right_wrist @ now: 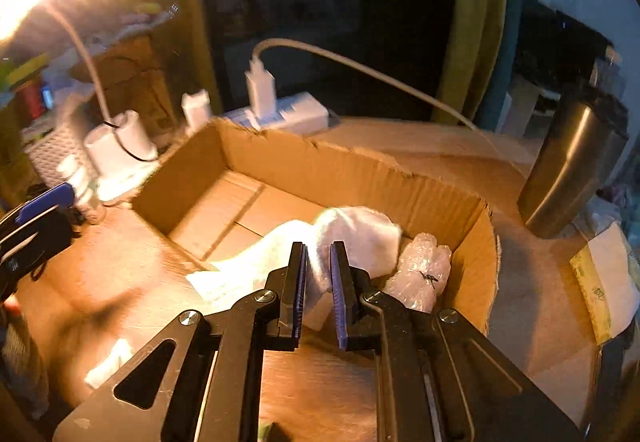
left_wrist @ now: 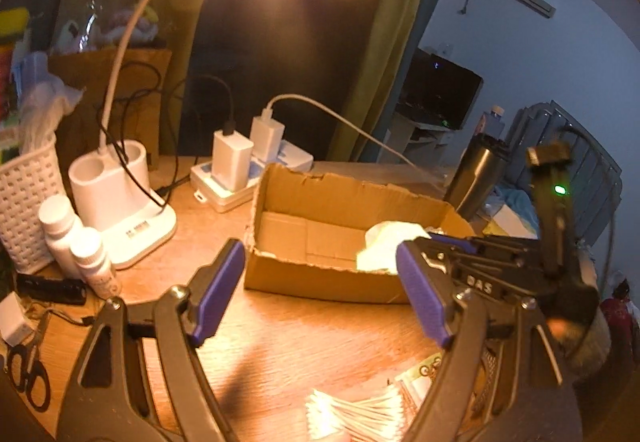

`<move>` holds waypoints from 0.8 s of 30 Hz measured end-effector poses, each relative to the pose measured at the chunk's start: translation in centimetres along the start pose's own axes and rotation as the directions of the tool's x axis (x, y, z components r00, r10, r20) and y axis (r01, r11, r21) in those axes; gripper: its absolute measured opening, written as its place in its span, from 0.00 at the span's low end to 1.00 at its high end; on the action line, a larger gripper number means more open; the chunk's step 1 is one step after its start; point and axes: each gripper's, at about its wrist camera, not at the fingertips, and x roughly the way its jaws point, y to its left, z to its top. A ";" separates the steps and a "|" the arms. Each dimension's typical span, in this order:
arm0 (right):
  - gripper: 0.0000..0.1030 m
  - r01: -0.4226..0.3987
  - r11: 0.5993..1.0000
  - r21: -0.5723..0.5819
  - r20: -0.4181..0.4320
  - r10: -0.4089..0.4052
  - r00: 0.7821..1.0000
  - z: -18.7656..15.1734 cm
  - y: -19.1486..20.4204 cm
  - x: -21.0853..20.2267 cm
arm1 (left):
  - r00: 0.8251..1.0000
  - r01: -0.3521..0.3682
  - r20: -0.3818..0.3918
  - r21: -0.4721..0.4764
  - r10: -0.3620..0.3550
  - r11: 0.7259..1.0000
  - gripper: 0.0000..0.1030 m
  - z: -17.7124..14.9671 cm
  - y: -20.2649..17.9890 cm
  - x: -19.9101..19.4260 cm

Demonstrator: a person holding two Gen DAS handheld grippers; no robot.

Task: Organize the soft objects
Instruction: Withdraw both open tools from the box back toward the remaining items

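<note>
As seen from beside the lamp-lit desk, largest item first:
Desk (left_wrist: 280, 342): wooden top; a bare strip lies between the box and the near edge, the freest lane for either tool
Cardboard box (left_wrist: 320, 198): open-topped, torn rim, standing mid-desk; its left half shows a bare floor, so room remains for more items
Steel tumbler (right_wrist: 576, 162): upright just beyond the box's right end, an obstacle to any wide swing on that side
Lamp base (left_wrist: 120, 202): white, left of the box with two small bottles (left_wrist: 76, 242) beside it, which narrows the left approach
Power strip (left_wrist: 256, 178): behind the box's far left corner, chargers and cables rising from it; the rear is crowded
White cloth (right_wrist: 352, 234): draped over the near rim at the right end, partly inside the box, partly hanging out; judged mid-placement
Plastic wrap bundle (right_wrist: 420, 270): clear, crumpled, resting inside the right corner; judged already stowed
Right gripper (right_wrist: 318, 274): jaws drawn close, pinching a fold of the white cloth above the near rim
Left gripper (left_wrist: 320, 294): jaws spread wide, holding nothing, poised before the box's front wall
Cotton swabs (left_wrist: 360, 414): a loose heap on the desk near the front edge, outside the box; possibly left to sort
</note>
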 end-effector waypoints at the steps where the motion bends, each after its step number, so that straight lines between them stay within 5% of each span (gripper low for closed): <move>1: 0.13 0.007 1.000 0.008 -0.028 -0.007 1.000 0.1 -0.3 0.8 | 1.000 0.004 -0.005 -0.003 -0.004 1.000 0.77 -0.1 0.0 0.3; 6: 0.16 0.038 0.999 0.034 -0.101 -0.035 0.994 -0.3 -1.4 2.8 | 1.000 0.004 -0.028 -0.004 -0.004 1.000 0.77 -0.6 0.2 1.2; 10: 0.46 0.040 0.998 0.048 -0.069 -0.036 0.997 -0.2 -1.5 1.9 | 0.999 -0.010 -0.035 0.012 0.011 1.000 0.77 -0.6 -0.1 1.2; 24: 0.51 0.034 0.999 0.043 0.123 -0.039 0.992 -1.2 -0.6 -7.0 | 0.999 -0.031 0.029 0.076 0.029 0.997 0.77 -0.6 -3.7 -3.5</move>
